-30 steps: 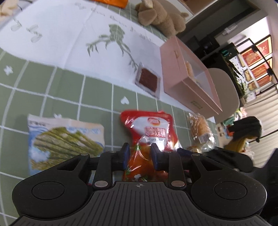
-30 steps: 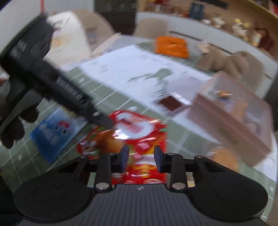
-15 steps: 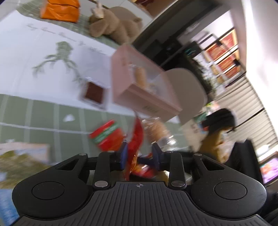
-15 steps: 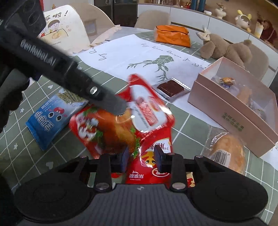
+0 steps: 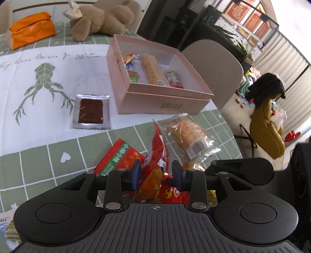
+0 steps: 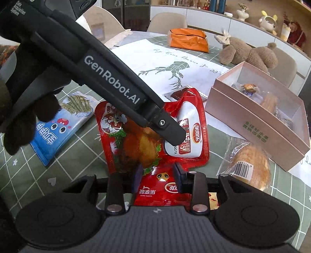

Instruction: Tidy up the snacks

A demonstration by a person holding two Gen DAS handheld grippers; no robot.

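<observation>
You are working at a table (image 5: 38, 165) under a green grid-pattern cloth. Past its far edge, upper centre of the left wrist view, stands a beige chair (image 5: 215, 58). Right of it is pale floor (image 5: 233, 109), and at the right edge a second chair (image 5: 266, 124) draped in black and mustard clothing. In the upper right hang red framed pictures (image 5: 250, 17). In the right wrist view, a long white counter (image 6: 223, 21) carries ornaments along the top.
</observation>
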